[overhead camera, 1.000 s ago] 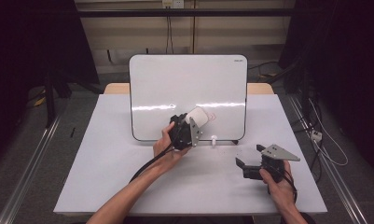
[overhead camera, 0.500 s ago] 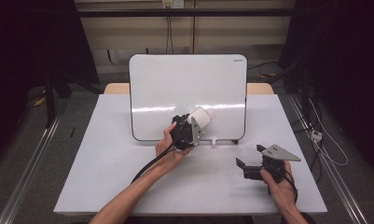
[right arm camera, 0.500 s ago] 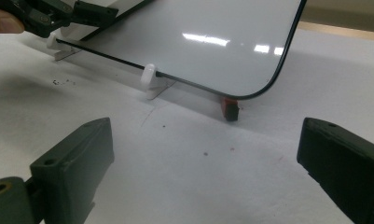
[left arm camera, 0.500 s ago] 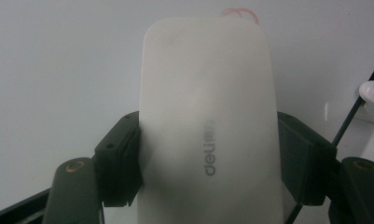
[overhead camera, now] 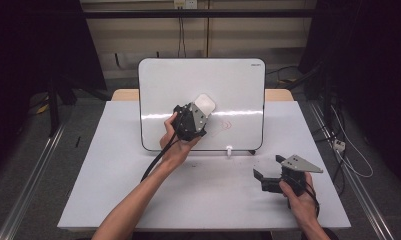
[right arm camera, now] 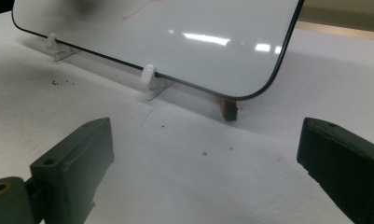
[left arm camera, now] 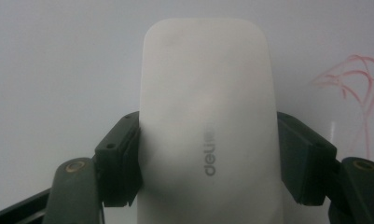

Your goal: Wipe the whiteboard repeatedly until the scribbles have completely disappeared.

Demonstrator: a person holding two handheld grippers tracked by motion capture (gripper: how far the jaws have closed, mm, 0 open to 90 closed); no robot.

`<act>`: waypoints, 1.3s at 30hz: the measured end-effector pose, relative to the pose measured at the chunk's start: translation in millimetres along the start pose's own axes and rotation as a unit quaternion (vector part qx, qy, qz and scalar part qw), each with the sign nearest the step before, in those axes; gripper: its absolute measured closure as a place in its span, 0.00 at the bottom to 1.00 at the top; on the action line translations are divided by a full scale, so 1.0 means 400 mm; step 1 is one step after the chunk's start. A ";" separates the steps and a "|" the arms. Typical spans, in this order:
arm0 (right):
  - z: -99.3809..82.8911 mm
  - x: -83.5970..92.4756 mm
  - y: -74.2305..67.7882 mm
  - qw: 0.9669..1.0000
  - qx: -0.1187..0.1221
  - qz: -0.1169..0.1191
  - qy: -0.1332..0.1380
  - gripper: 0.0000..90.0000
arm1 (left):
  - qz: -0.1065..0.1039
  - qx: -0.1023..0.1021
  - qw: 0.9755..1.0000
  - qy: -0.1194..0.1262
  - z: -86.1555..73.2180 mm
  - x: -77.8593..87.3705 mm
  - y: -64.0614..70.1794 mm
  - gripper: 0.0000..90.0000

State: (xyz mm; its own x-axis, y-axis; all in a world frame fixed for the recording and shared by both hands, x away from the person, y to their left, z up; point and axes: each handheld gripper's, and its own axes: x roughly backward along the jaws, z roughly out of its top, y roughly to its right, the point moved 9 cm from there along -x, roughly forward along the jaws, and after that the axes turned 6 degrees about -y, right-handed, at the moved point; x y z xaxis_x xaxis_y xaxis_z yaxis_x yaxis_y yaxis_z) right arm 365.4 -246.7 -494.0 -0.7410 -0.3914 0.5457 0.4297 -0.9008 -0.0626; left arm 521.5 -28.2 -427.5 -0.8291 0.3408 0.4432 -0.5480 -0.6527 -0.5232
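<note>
White eraser [overhead camera: 206,104], clamped in my L gripper [overhead camera: 200,111], lies against the upright whiteboard [overhead camera: 228,85] near its middle in the high view, just left of faint red marks [overhead camera: 227,126]; my R gripper [overhead camera: 266,176] rests on the table [overhead camera: 113,175] near the front-right, well apart from the board. L gripper view: both jaws press the eraser's [left arm camera: 205,126] sides, red scribble [left arm camera: 357,88] at right on the board. R gripper view: jaws stand wide w/ nothing between them, facing the board's lower edge [right arm camera: 175,81] and its clear feet [right arm camera: 147,74].
</note>
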 end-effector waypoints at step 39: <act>0.000 -0.001 -0.001 1.000 -0.001 0.002 0.001 0.04 | -0.012 -0.040 0.999 0.001 0.061 -0.024 0.041 0.34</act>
State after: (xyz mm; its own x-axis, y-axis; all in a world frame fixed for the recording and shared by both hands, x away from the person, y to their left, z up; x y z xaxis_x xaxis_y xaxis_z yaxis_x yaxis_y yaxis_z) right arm 365.5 -246.3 -494.2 -0.7402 -0.3953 0.5439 0.4321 -0.8994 -0.0658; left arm 523.3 -58.6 -422.4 -0.8155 0.3580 0.4548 -0.5753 -0.5872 -0.5693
